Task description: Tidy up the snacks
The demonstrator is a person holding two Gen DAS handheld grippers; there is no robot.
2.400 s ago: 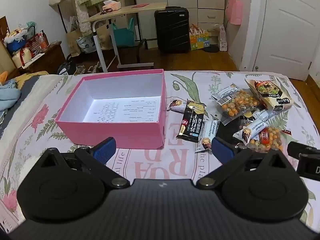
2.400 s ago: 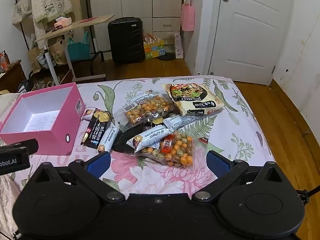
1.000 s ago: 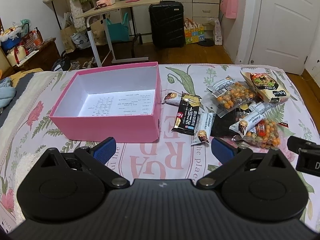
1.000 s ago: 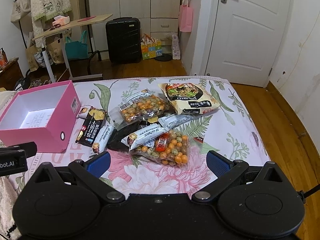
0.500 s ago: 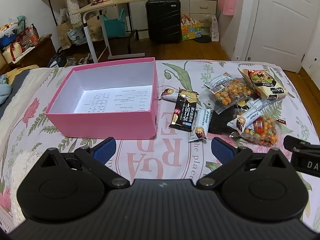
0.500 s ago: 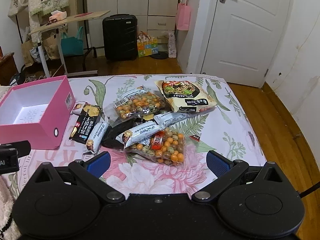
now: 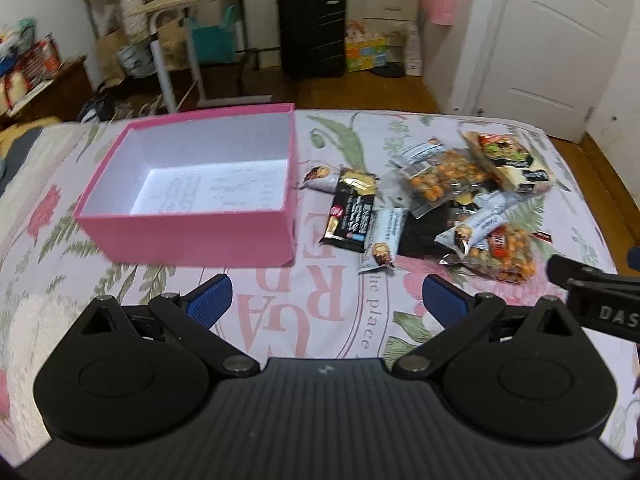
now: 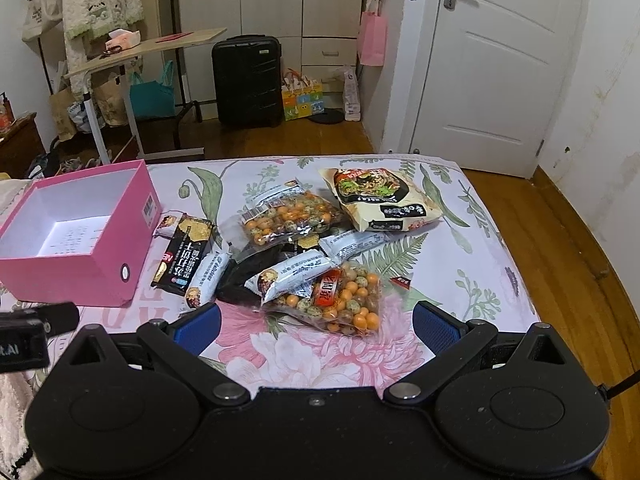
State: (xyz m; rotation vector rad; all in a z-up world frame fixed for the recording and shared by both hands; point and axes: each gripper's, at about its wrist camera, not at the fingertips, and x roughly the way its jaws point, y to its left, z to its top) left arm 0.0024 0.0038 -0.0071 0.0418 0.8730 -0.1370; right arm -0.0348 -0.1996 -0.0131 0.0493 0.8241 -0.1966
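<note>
On the left of the flowered bedspread [image 8: 460, 248] sits an open pink cardboard box [image 7: 192, 236], rectangular with a smooth white inside. Just to its right lies a loose heap of crinkly plastic snack packets [image 8: 320, 252]: flat bars, clear bags of round coated nuts and a noodle pack. The left gripper [image 7: 326, 300] and right gripper [image 8: 316, 322] hover level above the near edge, jaws spread wide and holding nothing.

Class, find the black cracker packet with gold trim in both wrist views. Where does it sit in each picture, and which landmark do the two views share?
Left wrist view: the black cracker packet lies centre, just right of the pink box.
Right wrist view: the packet lies left of centre, again just right of the box.
Shared landmark: the black suitcase against the far wardrobe.
</note>
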